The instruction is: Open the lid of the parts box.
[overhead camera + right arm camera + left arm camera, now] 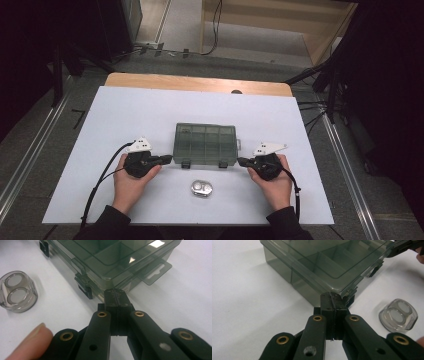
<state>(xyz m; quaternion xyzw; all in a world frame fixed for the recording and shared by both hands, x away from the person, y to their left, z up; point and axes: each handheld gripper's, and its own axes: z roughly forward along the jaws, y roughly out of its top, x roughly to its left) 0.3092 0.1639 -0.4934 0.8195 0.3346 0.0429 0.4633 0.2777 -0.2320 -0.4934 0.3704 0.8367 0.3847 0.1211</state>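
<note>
**High view: both jaws closed at the box's front corners**

The smoky compartment box [205, 144] sits mid-worktop [125, 115]. Left gripper [167, 159] at its 8 o'clock, right gripper [241, 161] at 4 o'clock, jaws closed on nothing, seemingly touching the corners. Small clear case [201, 188] lies at 6 o'clock.

The white table top [150, 115] is evenly lit from above while its surroundings sink into darkness. A bright glare patch sits on the box lid [156, 243]. Both gripper views blur close up.
</note>
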